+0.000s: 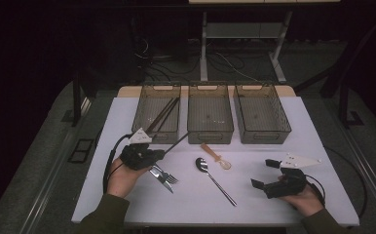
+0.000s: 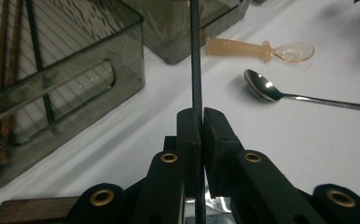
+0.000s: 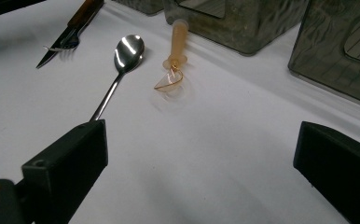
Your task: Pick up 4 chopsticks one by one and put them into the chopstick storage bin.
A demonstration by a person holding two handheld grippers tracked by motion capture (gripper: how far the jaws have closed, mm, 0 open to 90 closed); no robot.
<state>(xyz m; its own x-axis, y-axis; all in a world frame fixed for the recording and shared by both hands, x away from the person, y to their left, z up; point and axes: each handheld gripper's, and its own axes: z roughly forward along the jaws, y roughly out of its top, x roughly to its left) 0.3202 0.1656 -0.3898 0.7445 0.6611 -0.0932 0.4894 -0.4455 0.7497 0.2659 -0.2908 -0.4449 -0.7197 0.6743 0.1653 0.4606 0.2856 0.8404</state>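
A black chopstick (image 2: 196,60) is pinched between the left gripper's (image 1: 160,153) fingers, its tip aimed toward the left bin (image 1: 159,113), which already holds other chopsticks (image 1: 163,113), so it likely goes there. Right of that bin lie a metal spoon (image 1: 213,179) and an orange plastic spoon (image 1: 216,156), clear of the path. The right gripper (image 1: 262,173) rests with fingers spread on the desk (image 1: 254,204).

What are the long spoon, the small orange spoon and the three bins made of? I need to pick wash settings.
The long spoon looks like polished metal, with mirror-like glints on its bowl. The small orange spoon seems to be translucent plastic: light passes through its bowl. The three bins look like smoky clear plastic, since the chopsticks show through a wall.
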